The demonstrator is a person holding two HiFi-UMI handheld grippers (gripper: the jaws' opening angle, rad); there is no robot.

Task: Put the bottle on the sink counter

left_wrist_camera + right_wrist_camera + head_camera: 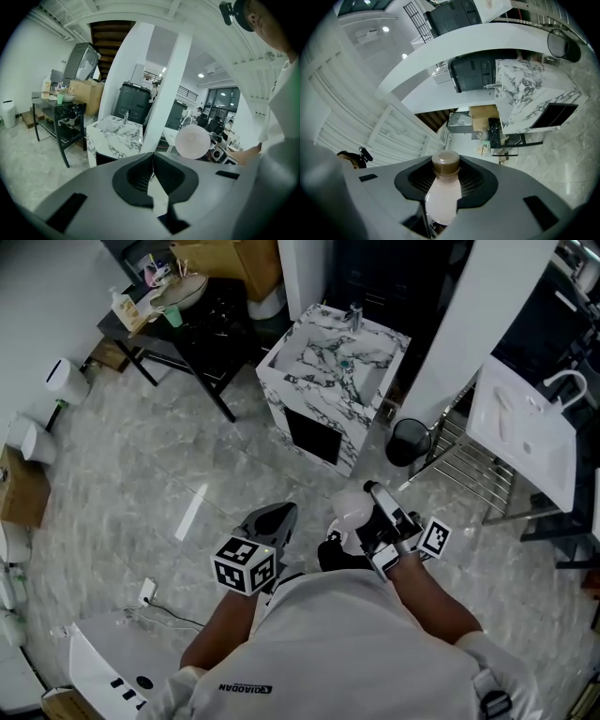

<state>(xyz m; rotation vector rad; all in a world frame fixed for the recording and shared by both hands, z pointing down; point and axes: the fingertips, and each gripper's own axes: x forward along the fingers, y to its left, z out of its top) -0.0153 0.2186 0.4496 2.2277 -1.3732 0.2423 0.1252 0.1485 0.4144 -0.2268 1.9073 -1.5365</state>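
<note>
A pale, milky bottle (442,199) with a brown cap (445,162) is clamped between the jaws of my right gripper (446,171). In the head view the bottle (350,512) shows white, held by the right gripper (367,507) over the grey floor, just in front of my body. The marble sink counter (309,352) with its tap (354,317) stands further ahead, well apart from both grippers. My left gripper (275,519) is beside the right one, its jaws meeting at the tips (152,157) with nothing between them. From the left gripper view the bottle (192,142) and the counter (112,133) are both visible.
A black table (202,367) with bottles and a bowl stands left of the counter. A black bin (409,441) and a metal rack (469,465) are to the counter's right, with a white basin (520,432) beyond. White cylinders (66,381) line the left wall.
</note>
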